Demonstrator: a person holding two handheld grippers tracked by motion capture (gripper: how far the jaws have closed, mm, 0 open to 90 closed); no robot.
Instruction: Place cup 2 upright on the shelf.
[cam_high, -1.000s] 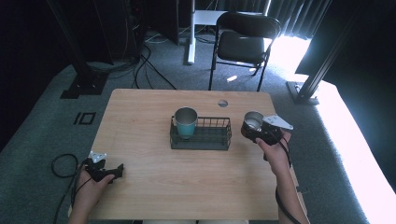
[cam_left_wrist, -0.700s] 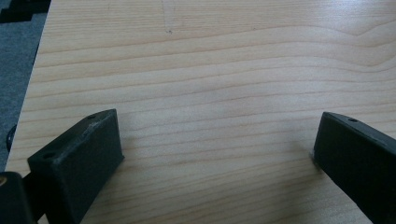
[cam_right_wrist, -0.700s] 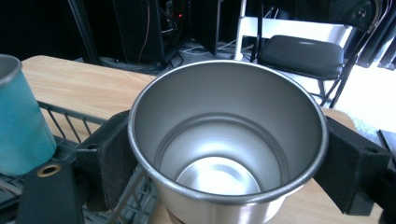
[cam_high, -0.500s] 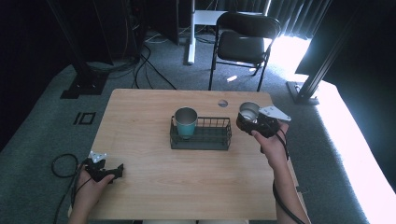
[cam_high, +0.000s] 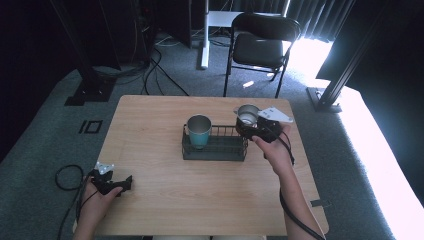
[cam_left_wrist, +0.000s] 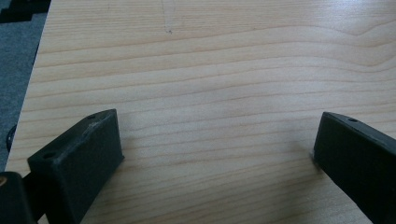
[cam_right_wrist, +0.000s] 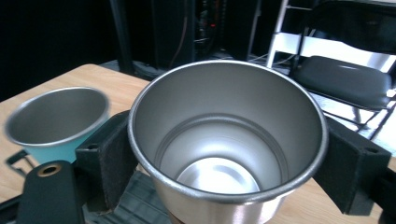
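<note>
My right hand-held gripper (cam_right_wrist: 224, 158) has black jaws around a shiny silver cup (cam_right_wrist: 227, 140). The other cup (cam_high: 199, 131) is teal with a silver inside, the rack (cam_high: 215, 149) dark, the surface (cam_left_wrist: 210, 70) pale wood-grained.

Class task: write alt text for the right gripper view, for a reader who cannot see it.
A steel cup, empty and upright, is clamped between the right gripper's two black jaws. Behind it at left a teal cup stands on the wooden table; a black chair is beyond.
</note>
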